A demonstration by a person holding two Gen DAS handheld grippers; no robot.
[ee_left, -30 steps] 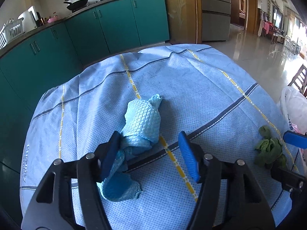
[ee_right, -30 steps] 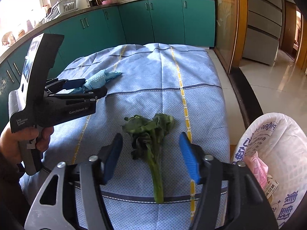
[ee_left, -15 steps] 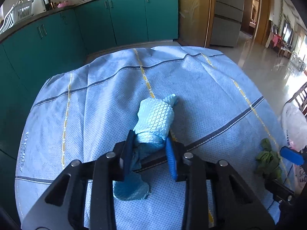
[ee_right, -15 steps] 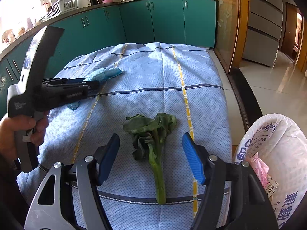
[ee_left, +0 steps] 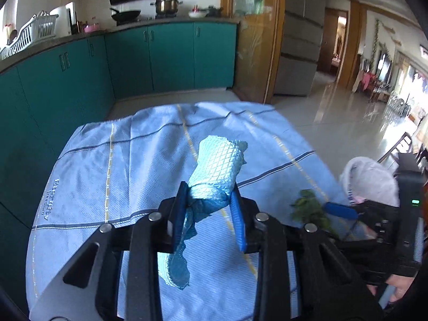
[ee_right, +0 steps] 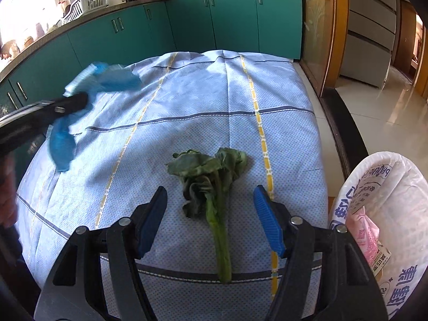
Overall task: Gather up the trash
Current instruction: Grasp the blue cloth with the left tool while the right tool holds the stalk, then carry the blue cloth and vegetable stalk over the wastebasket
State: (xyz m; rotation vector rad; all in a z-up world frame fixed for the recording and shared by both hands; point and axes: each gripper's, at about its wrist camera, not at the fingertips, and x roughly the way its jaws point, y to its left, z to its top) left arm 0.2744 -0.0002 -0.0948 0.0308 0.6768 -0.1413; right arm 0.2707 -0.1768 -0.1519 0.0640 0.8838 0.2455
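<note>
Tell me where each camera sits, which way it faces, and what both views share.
Left wrist: on the left gripper, facing the kitchen cabinets; its fingers clamp the blue cloth.
Right wrist: on the right gripper, open, facing the green vegetable on the tablecloth.
Shared: cloth, vegetable, tablecloth, white trash bag, teal cabinets.

Home kitchen, open to a living area. Teal cabinets (ee_right: pixel 235 18) run across the top of both views under a dark counter (ee_left: pixel 80 36). On it: wok (ee_left: pixel 125 14) and steel pot (ee_left: pixel 165 1) at top centre, white dish rack (ee_right: pixel 88 1) upper left. Bench with blue checked cloth (ee_right: pixel 187 101) fills the middle. Grey fridge (ee_left: pixel 299 40) and glossy tiled floor (ee_left: pixel 334 117) upper right.
</note>
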